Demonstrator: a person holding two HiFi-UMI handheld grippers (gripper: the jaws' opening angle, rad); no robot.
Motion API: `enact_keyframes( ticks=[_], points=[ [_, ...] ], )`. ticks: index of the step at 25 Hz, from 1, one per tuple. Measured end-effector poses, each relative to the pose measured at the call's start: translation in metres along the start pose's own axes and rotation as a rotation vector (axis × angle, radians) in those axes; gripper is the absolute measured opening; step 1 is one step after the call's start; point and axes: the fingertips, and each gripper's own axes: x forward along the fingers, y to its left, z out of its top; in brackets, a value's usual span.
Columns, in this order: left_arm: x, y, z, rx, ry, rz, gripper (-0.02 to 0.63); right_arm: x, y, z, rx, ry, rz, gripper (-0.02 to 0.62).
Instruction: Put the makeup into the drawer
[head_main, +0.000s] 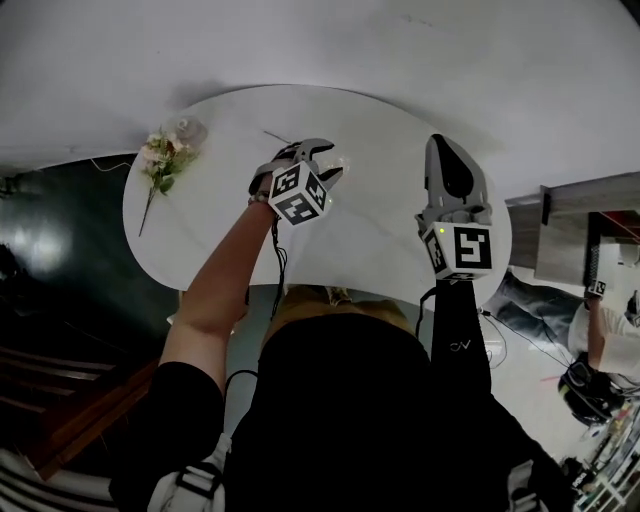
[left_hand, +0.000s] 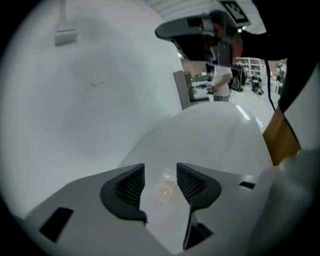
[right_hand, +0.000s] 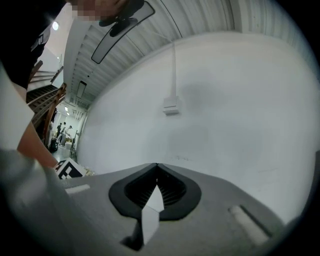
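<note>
A small, clear, pinkish makeup piece (left_hand: 165, 189) lies on the white round table (head_main: 230, 240). In the left gripper view it sits between the spread jaws of my left gripper (left_hand: 161, 172), and the pads do not touch it. In the head view my left gripper (head_main: 326, 152) points down at the table's middle, with the pale piece (head_main: 341, 162) by its tips. My right gripper (head_main: 446, 146) hovers level over the table's right side. Its jaws (right_hand: 156, 166) are shut with nothing between them, facing a white wall.
A sprig of pink flowers (head_main: 160, 158) lies at the table's left, and a thin dark stick (head_main: 275, 135) near its far edge. A tan wooden part (head_main: 325, 296) shows under the near edge. A grey cabinet (head_main: 560, 235) and a person (head_main: 605, 345) are at the right.
</note>
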Motion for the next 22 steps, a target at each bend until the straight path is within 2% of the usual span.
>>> enact_keyframes(
  ticks=[9,11,13,16,18,20,22],
  points=[
    [0.073,-0.038,-0.065,0.370,0.350,-0.288,0.199,-0.023,-0.025,-0.007,0.001,0.035,-0.085,0.005],
    [0.076,-0.044,-0.073,0.417,0.396,-0.317,0.144,-0.025,-0.025,-0.006,-0.011,0.038,-0.083,0.005],
    [0.075,-0.048,-0.074,0.433,0.405,-0.324,0.126,-0.027,-0.023,-0.005,-0.013,0.037,-0.084,0.005],
    [0.068,-0.048,-0.073,0.403,0.395,-0.314,0.121,-0.023,-0.016,0.004,0.022,0.001,-0.082,0.005],
    [0.060,-0.042,-0.062,0.351,0.357,-0.279,0.121,-0.024,-0.016,0.003,0.027,-0.002,-0.081,0.005],
    [0.047,-0.026,-0.039,0.227,0.268,-0.202,0.121,-0.026,-0.016,0.000,0.006,0.005,-0.068,0.005],
    [0.025,-0.001,-0.014,0.066,0.151,-0.090,0.123,-0.022,-0.011,0.000,0.006,-0.005,-0.053,0.005]
  ],
)
